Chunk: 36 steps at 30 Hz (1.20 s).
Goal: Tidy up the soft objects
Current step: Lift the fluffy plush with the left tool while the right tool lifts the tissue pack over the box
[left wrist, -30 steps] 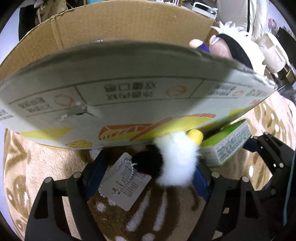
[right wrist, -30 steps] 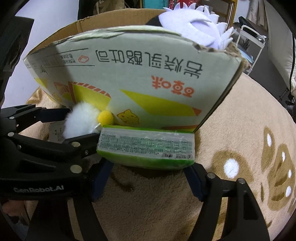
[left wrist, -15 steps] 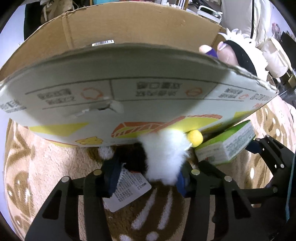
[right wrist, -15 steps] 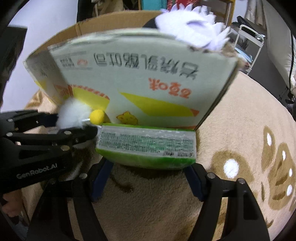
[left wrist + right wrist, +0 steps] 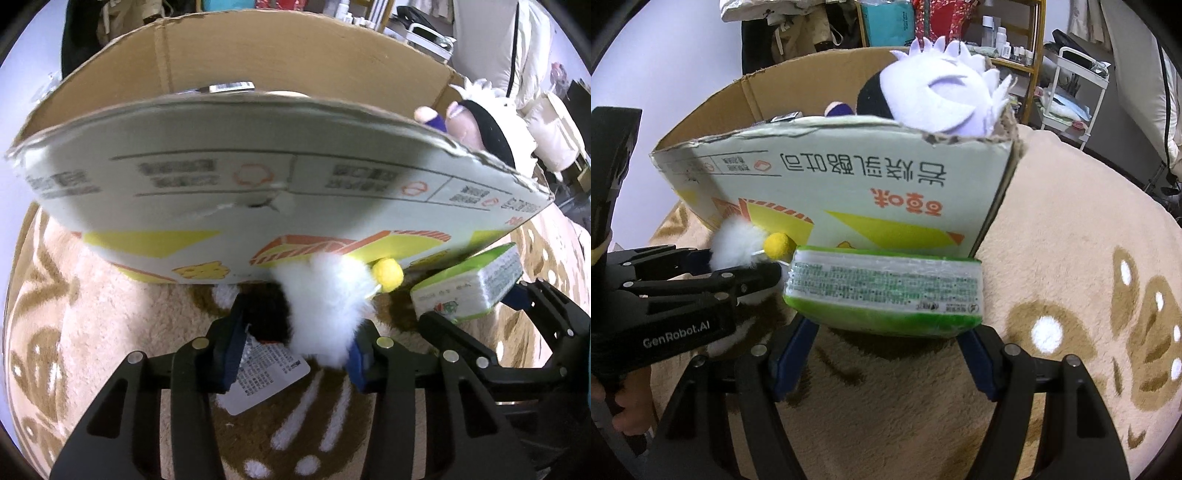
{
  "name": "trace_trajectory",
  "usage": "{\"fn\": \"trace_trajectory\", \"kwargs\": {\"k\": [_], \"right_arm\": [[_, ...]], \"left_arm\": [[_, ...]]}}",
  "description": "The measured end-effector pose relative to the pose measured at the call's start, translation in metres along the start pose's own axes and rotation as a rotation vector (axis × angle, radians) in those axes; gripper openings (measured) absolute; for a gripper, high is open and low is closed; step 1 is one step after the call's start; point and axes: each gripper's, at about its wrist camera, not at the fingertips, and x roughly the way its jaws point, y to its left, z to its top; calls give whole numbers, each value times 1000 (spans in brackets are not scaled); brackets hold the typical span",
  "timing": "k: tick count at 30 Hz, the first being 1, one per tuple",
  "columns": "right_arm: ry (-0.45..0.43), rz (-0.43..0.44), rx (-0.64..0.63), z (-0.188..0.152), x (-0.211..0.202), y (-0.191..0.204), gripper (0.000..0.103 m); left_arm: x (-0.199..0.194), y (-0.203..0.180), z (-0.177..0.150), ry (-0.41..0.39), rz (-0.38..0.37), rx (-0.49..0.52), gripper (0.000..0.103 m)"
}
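The left gripper [image 5: 295,350] is squeezing a fluffy black and white toy [image 5: 321,302] just in front of the cardboard box [image 5: 258,192]. The right gripper [image 5: 886,354] is pinching a green tissue pack [image 5: 882,288] close to the box wall. A doll [image 5: 938,96] is peeking over the box edge. The toy's face is hiding.

A: Where did your cardboard box [image 5: 849,192] stand?
B: On the rug [image 5: 1052,280], before both of your grippers. A doll [image 5: 942,99] sat inside, at its right corner.
A: And in front of it?
B: Your fluffy toy [image 5: 325,299] lay left, touching the box wall; the tissue pack [image 5: 882,288] lay just right of it.
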Motion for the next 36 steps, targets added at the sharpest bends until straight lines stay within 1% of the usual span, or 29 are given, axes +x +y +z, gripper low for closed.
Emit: {"fn": "trace_trajectory", "kwargs": {"k": [4,9,12,15,19,23,27,30,33,36], "right_arm": [[-9,2,6,1,-10,-3,78],[-34,24,24,-3,-22,-3,78],[-66,29,19,-1,-33,-3,78],[-108,43,23,-1,-49,-5,78],[-166,54,19,2,-69,-4,78],[-268,54,3,3,-90,-1,78],[-369,64,2,8,-109,2,78],[-418,60,-8,15,-117,5,78],[-454,68,-14,25,-122,8,78],[-475,71,-31,34,-123,11,78]], "left_arm": [[-6,4,-7,-16,28,-7,44],[-26,1,-18,-76,66,19,44],[-43,-4,-24,-132,84,37,44],[-61,-7,-33,-189,99,32,44],[-97,-15,-43,-291,111,38,44],[-120,-23,-28,-367,146,53,44],[-141,-21,-13,-439,153,54,44],[-153,-21,-5,-493,159,60,44],[-161,-18,7,-540,134,39,44],[-162,-14,16,-578,154,31,44]]}}
